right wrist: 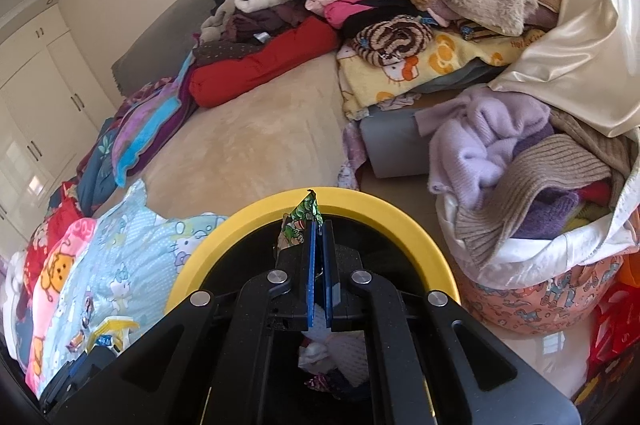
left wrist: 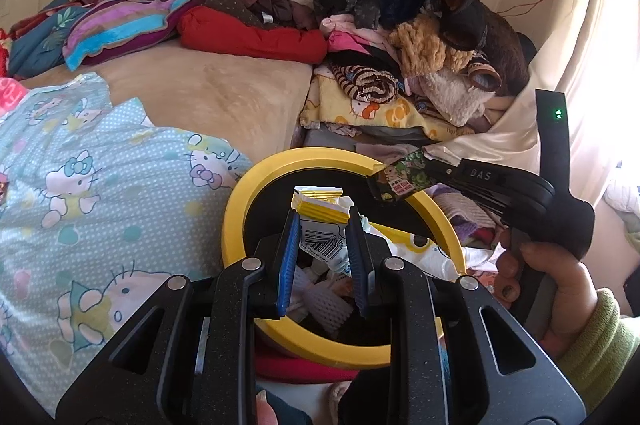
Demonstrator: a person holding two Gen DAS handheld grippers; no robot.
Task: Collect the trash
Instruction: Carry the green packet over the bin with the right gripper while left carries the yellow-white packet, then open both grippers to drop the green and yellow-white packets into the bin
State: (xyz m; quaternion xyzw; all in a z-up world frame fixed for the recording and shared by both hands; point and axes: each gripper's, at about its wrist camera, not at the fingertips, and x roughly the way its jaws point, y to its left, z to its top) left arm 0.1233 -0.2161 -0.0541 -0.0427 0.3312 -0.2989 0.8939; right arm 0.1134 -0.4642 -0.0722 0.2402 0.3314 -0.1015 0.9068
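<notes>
A yellow-rimmed trash bin (left wrist: 236, 201) stands on the bed, with white foam nets and wrappers inside. My left gripper (left wrist: 322, 221) is shut on a yellow and white wrapper (left wrist: 320, 209) and holds it over the bin's opening. My right gripper (right wrist: 319, 225) is shut on a green cartoon wrapper (right wrist: 300, 217) above the bin's far rim (right wrist: 380, 205). In the left wrist view the right gripper (left wrist: 424, 165) comes in from the right, holding the green wrapper (left wrist: 398, 181) over the rim.
A Hello Kitty blanket (left wrist: 100, 185) lies left of the bin on the beige bed (left wrist: 208, 93). A tall pile of clothes (left wrist: 380, 25) fills the back right. A basket of knitwear (right wrist: 540, 185) stands right of the bin. More wrappers (right wrist: 104, 333) lie at lower left.
</notes>
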